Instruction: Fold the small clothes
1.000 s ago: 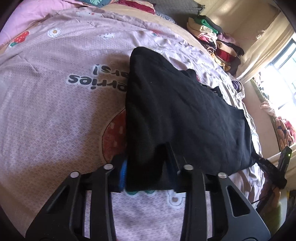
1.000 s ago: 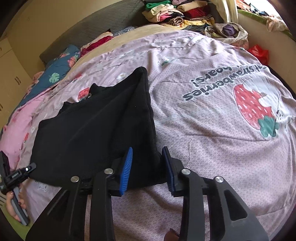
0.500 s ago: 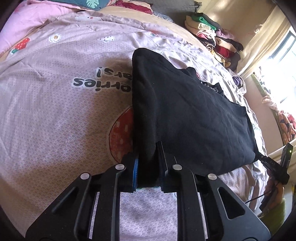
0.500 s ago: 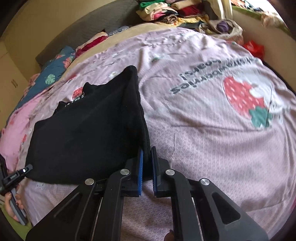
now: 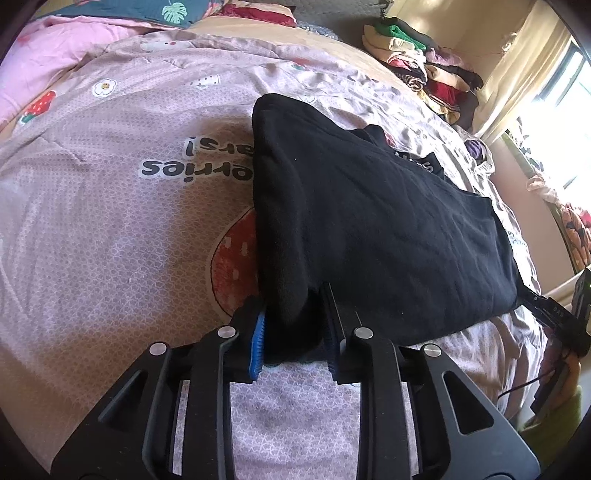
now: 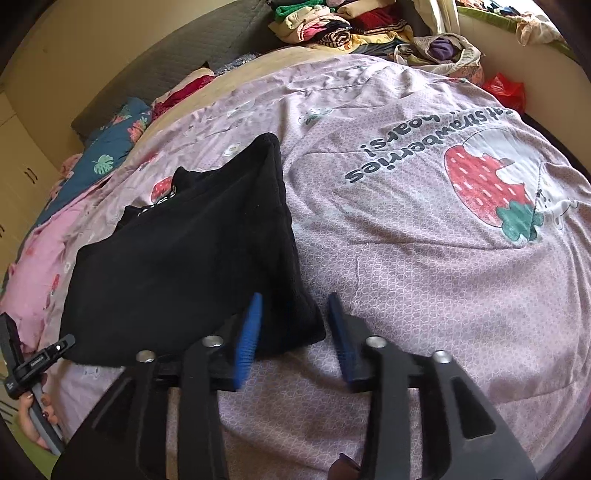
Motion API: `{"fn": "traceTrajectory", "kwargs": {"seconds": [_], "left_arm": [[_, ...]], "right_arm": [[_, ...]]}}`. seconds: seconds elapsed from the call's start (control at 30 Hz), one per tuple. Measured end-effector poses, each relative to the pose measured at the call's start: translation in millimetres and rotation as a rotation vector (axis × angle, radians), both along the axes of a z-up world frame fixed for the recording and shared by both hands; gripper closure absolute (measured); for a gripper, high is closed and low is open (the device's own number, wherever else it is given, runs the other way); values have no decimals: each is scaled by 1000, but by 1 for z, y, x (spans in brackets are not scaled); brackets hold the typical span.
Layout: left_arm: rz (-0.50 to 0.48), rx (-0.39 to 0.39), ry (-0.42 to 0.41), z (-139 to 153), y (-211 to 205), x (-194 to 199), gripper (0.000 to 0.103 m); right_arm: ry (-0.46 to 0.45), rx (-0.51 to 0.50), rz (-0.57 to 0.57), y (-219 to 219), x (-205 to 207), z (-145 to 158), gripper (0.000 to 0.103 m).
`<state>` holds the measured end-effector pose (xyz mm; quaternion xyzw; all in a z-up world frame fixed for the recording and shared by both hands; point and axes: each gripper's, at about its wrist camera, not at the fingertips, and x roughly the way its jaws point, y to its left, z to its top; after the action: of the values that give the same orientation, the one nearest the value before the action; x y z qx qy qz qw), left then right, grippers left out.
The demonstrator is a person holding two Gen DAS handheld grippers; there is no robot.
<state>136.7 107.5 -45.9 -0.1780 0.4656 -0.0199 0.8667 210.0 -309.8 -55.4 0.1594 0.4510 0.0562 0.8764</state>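
Observation:
A black garment (image 5: 388, 221) lies folded on the pink strawberry bedspread (image 5: 110, 240). Its near left corner sits between the blue pads of my left gripper (image 5: 295, 332), whose jaws are opening and no longer pinch it. In the right wrist view the same garment (image 6: 184, 258) spreads to the left. Its near right corner rests against the left pad of my right gripper (image 6: 293, 325), with a clear gap to the other pad. Those jaws are opening too. Each gripper shows at the edge of the other's view, the left one (image 6: 33, 365) held by a hand (image 6: 33, 417).
The bedspread (image 6: 424, 277) stretches wide to the right of the garment. Stacked folded clothes (image 6: 332, 26) sit at the head of the bed, with a red bag (image 6: 506, 88) near the wall. A teal leaf-print pillow (image 6: 107, 158) lies far left. A bright window (image 5: 565, 103) is on the right.
Both grippers pinched the garment's near corners half a second ago. Their jaws have since spread apart, and the cloth now rests on the bed. Neither hand has shifted much.

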Motion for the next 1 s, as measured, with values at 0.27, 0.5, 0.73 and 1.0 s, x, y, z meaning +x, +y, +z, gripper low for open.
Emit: {"fn": "traceTrajectory", "kwargs": {"seconds": [0.27, 0.5, 0.73, 1.0], "left_arm": [[-14, 16, 0, 4, -6, -6, 66], [-22, 29, -11, 11, -11, -12, 41], [-27, 34, -26, 20, -15, -19, 26], [-41, 52, -45, 31, -23, -28, 10]], "right_arm": [[-21, 2, -10, 0, -8, 8, 37], [-62, -14, -34, -2, -19, 18, 11], [-83, -23, -26, -1, -30, 27, 6], [-117, -47, -20, 3, -45, 38, 5]]}}
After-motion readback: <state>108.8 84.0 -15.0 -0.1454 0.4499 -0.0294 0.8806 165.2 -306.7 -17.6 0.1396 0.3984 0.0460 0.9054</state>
